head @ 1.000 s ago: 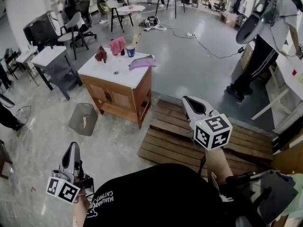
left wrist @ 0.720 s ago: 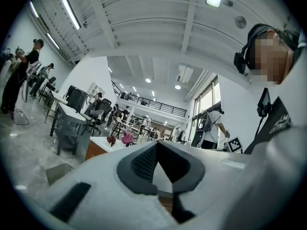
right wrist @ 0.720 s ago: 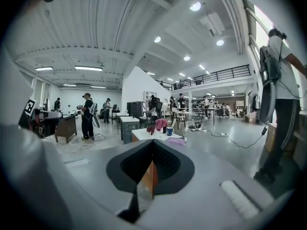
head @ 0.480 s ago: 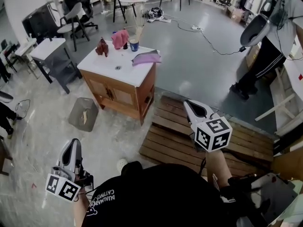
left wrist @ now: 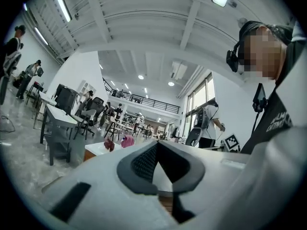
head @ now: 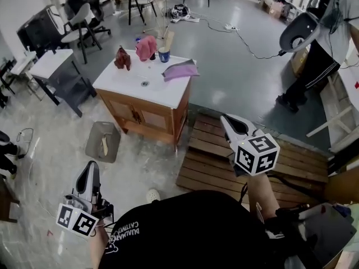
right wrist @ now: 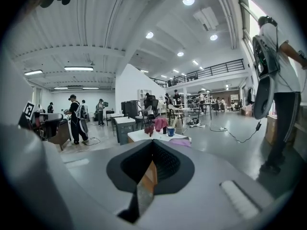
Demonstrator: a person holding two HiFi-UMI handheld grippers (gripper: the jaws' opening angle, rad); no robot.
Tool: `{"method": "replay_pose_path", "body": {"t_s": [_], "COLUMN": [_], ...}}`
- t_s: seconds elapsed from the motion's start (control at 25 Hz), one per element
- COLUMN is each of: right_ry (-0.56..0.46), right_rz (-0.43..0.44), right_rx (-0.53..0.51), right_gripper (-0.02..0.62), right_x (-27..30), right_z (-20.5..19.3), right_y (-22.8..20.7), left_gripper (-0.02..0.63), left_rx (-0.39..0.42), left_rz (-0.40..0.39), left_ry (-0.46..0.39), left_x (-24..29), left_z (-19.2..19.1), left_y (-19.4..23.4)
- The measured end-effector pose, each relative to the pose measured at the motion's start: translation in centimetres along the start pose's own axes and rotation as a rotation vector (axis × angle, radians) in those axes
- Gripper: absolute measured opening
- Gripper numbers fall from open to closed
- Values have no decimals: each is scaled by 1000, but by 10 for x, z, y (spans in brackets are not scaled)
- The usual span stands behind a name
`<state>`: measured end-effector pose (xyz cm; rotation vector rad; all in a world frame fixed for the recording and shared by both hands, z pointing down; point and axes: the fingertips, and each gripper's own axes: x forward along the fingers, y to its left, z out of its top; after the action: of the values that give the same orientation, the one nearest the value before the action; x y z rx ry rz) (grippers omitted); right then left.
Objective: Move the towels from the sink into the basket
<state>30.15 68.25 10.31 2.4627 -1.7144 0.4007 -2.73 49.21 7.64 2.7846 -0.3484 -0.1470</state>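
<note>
The towels are soft, light cloth that should crumple and sag rather than hold a shape, so each is best pinched at a raised fold or a hanging edge; a shallow nip on a flat stretch may slip off; none looks fragile. All three sit in the upper middle of the head view, on the white-topped wooden sink cabinet [head: 162, 91]: a crumpled pink towel [head: 146, 47] at the back, a bunched dark red towel [head: 121, 58] to its left, and a flatter lilac towel [head: 180, 70] reaching the top's right edge; a blue cup [head: 164, 55] stands between the pink and the lilac. The grey floor basket [head: 96, 133] lies lower left of the cabinet. The left gripper [head: 90, 171] and right gripper [head: 228, 120] are both well apart from the towels, each with its jaws closed together on nothing
</note>
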Motion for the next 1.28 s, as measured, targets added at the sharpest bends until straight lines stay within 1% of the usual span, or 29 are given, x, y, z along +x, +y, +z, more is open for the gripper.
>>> {"method": "replay_pose_path", "body": {"t_s": [0.2, 0.36, 0.52, 0.64, 0.76, 0.92, 1.16, 1.28], "right_ry": [-14, -44, -64, -82, -85, -34, 9, 13], "right_rz": [-28, -63, -93, -97, -116, -139, -163, -168], "right_rx": [30, 38, 47, 48, 34, 21, 23, 32], "right_gripper": [6, 6, 6, 6, 6, 6, 6, 6], "right_x": [47, 82, 116, 141, 161, 180, 199, 214], "right_z": [9, 23, 38, 46, 50, 42, 37, 36], "right_y": [22, 41, 57, 75, 89, 97, 95, 91], "left_gripper": [2, 2, 2, 2, 2, 2, 3, 2], "left_rx": [4, 32, 45, 43, 21, -25, -81, -75], "left_rz": [-42, -84, -109, -117, -120, -120, -126, -145], "left_ry": [10, 13, 7, 5, 12, 30, 68, 91], "left_x": [21, 38, 47, 47, 49, 55, 68, 78], "left_z": [19, 43, 65, 73, 73, 65, 50, 46], "left_y": [60, 103, 144, 178, 208, 237, 259, 263]}}
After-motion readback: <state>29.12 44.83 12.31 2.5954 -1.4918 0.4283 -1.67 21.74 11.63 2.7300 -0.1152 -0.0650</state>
